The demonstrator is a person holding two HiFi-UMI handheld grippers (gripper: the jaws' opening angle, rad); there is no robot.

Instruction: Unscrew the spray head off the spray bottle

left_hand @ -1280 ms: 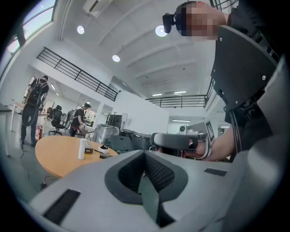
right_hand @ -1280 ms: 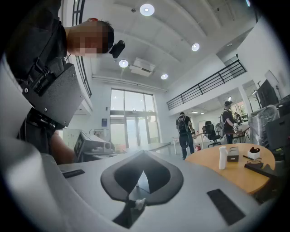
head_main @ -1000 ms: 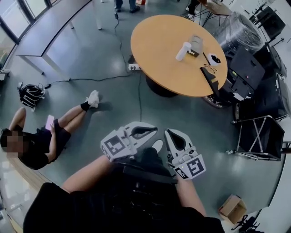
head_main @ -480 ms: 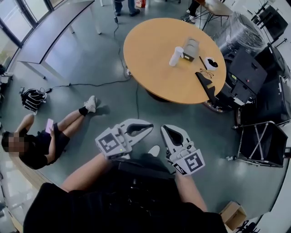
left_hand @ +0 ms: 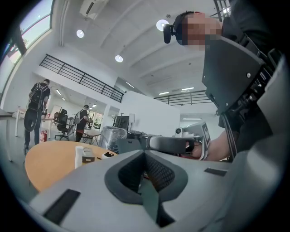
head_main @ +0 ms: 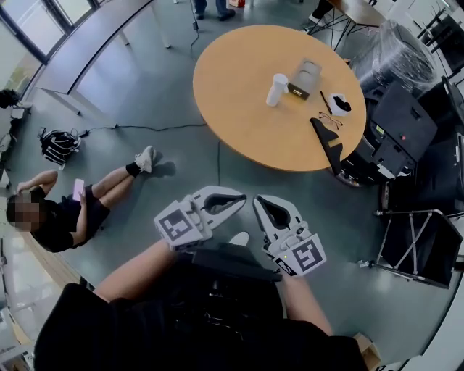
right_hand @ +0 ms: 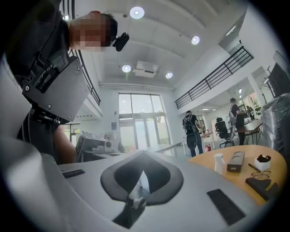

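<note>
While the person holds both tools level in front of the body, the left gripper point(head_main: 241, 196) and the right gripper point(head_main: 258, 201) have their jaws pressed together on nothing. The white spray bottle point(head_main: 275, 90) stands upright on the round wooden table point(head_main: 232, 116), just beside a grey box point(head_main: 304, 78), well apart from both.

This is a large open-plan office hall. A high white ceiling carries round recessed lights point(right_hand: 137, 12) and an air-conditioning unit point(right_hand: 145, 68). A railed mezzanine point(left_hand: 81, 79) runs along the wall, and tall glass doors point(right_hand: 138, 122) close one end. On the grey floor point(head_main: 145, 87) stand a round wooden counter point(head_main: 246, 109), a long grey table point(head_main: 87, 43) and office chairs point(left_hand: 61, 123). A cable point(head_main: 145, 127) trails across the floor, and people with backpacks point(left_hand: 36, 106) stand about.
</note>
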